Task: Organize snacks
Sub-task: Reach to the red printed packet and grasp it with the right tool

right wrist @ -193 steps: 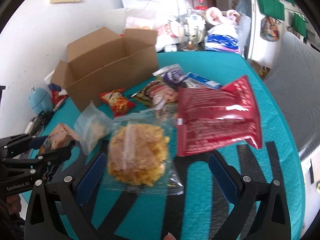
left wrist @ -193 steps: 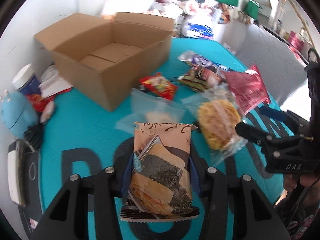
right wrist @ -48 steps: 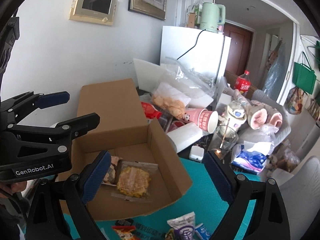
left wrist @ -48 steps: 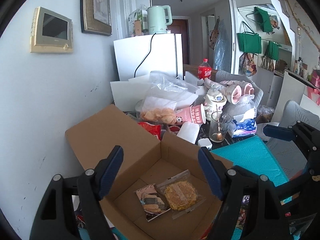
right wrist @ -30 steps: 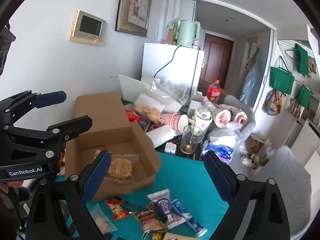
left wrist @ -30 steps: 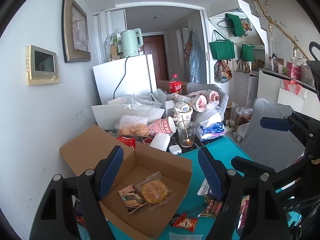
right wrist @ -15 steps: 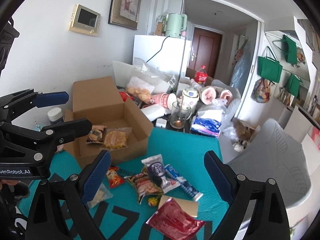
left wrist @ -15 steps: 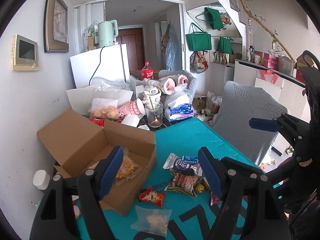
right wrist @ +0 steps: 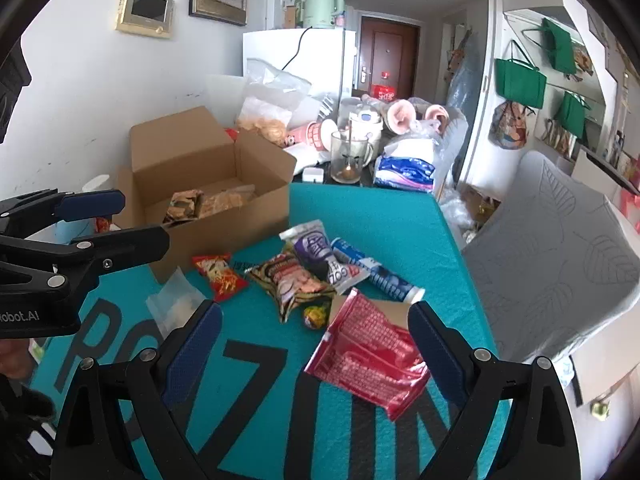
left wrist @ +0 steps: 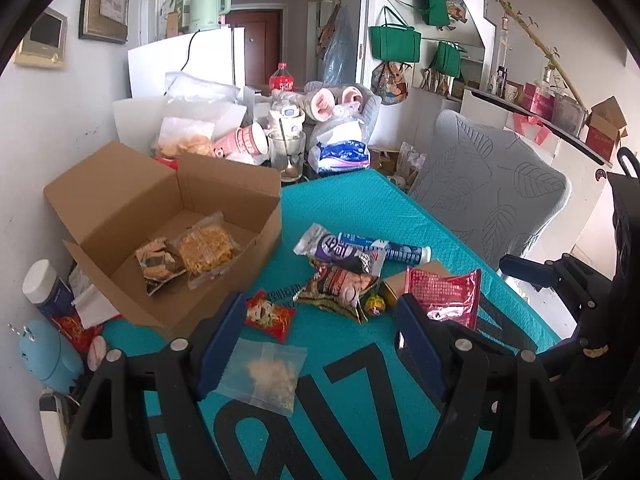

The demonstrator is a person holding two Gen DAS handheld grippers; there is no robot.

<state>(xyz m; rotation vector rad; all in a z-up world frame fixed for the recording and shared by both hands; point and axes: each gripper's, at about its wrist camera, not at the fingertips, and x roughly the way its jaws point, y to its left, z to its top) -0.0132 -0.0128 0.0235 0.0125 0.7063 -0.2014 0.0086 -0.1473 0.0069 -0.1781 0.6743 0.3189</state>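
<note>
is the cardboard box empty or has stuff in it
Not empty. The box is open with its flaps up, and two snack packs lie on its floor: a brown pack and a clear bag of yellow noodles.

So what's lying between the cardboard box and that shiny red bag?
In the left wrist view, between cardboard box and red bag: a small red packet, a brown snack pack and a round candy.

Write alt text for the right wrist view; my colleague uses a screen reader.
The open, empty right gripper hovers over a teal table strewn with snack packets, a red foil bag nearest. Behind, an open cardboard box holds two snacks.
</note>
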